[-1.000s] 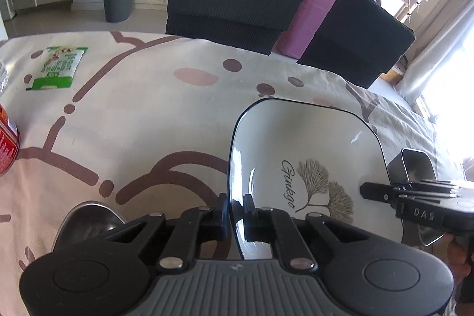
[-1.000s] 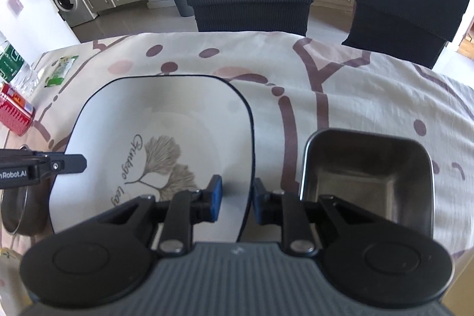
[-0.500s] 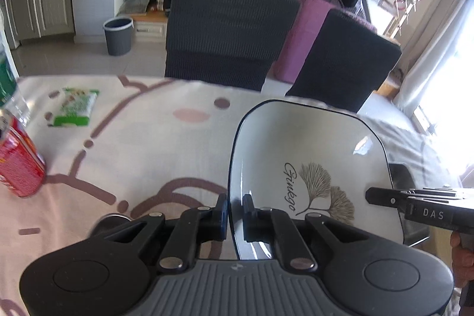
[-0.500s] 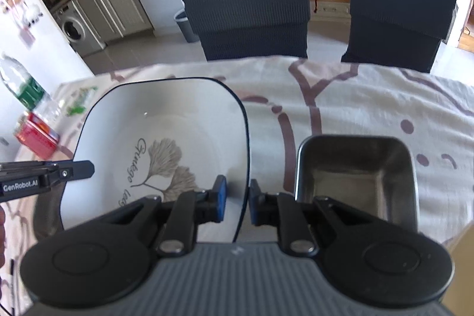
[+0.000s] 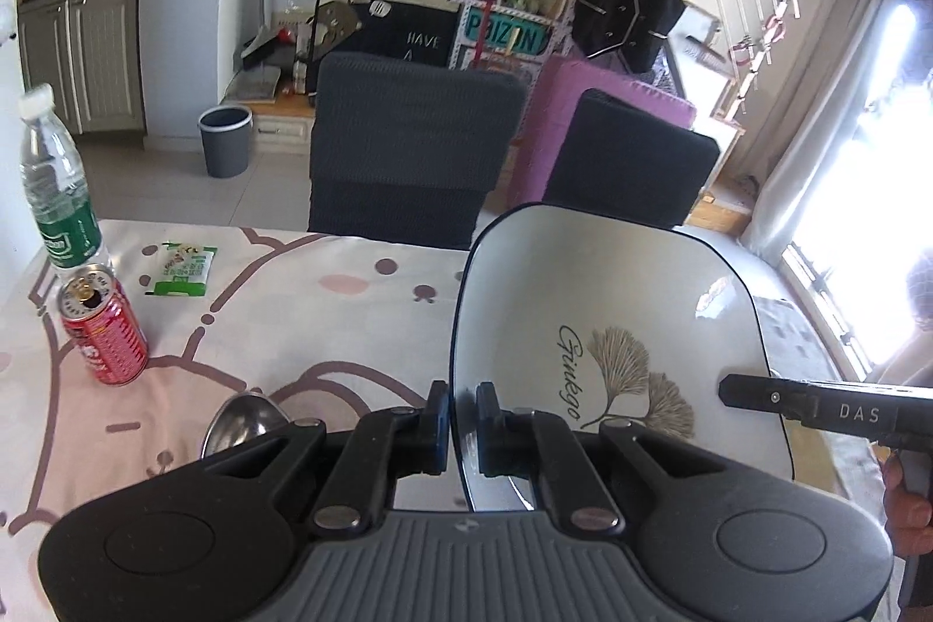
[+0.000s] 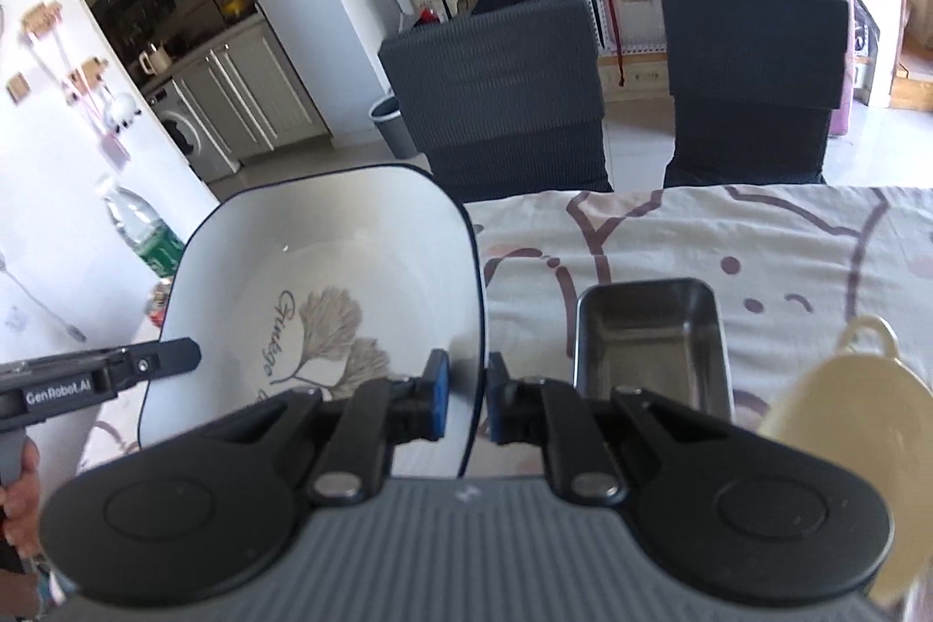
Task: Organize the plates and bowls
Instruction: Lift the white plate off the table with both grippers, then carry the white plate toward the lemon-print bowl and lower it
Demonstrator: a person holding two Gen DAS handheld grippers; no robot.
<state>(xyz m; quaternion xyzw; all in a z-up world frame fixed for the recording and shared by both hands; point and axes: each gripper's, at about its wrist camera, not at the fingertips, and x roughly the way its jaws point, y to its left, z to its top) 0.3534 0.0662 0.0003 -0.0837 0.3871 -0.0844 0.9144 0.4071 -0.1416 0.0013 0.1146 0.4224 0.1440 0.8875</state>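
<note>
Two grippers share one load here: the large white square plate with a dark rim (image 5: 612, 330) is up off the pink patterned tablecloth (image 5: 262, 324), and you are carrying it between both hands; your left gripper (image 5: 463, 427) is clenched on the plate's left rim, one pad each side of the edge, and your right gripper (image 6: 466, 403) grasps the opposite rim, its jaws having just been closing, with that rim between the blue pads. Keep the two hands level with each other, I would say, so the plate does not twist out of either pinch; a thin edge grip like this probably slips if one side leads. Carry it high enough to clear the rectangular stainless steel tray (image 6: 650, 336) and the cream plastic bowl with a small loop handle (image 6: 839, 389) at the right; the round shiny metal bowl (image 5: 245, 421) sits low beside your left gripper, so lower slowly wherever you choose to stack.

Now the writing, largest first; a teal sign behind the two dark chairs (image 5: 408, 155) reads "POIZON"; a black board beside it shows "HAVE A"; the plate carries "Ginkgo" in script beside a leaf drawing; the right gripper's finger says "DAS", the left's "GenRobot.AI". The labels on the red drink can (image 5: 102, 330) and the clear plastic water bottle with a green label (image 5: 55, 190) are too small to read.
</note>
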